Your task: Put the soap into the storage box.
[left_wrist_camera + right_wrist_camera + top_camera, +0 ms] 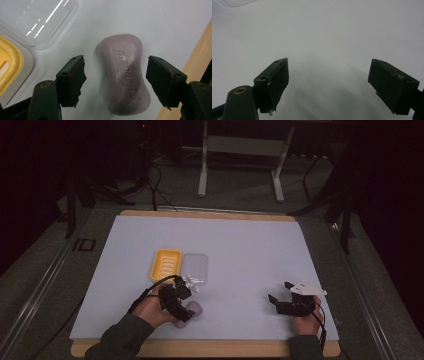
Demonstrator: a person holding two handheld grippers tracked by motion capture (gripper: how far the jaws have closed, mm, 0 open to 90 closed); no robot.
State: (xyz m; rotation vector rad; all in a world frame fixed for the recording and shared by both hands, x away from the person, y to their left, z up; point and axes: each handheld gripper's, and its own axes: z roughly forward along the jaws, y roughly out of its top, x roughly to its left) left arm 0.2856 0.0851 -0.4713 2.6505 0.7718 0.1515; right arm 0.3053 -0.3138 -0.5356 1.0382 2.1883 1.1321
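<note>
Left gripper (116, 75) jaws wide, straddling the purple soap bar (125, 75) flat on the white mat (162, 25), pads clear of it. Right gripper (328, 85) wide, nothing between.

On the white counter (240, 250), a yellow soap dish (166, 263) lies touching a clear lid (195, 267) at its 3 o'clock. At the lid's 6 o'clock, the left gripper (184, 296) hovers over a pale purple soap bar (191, 309). Well apart at 3 o'clock, the right gripper (280, 291) rests with jaws spread.

Dim room, grey floor (240, 195), white frame legs (202, 165), floor cables (160, 190), wood-edged table (210, 215)
</note>
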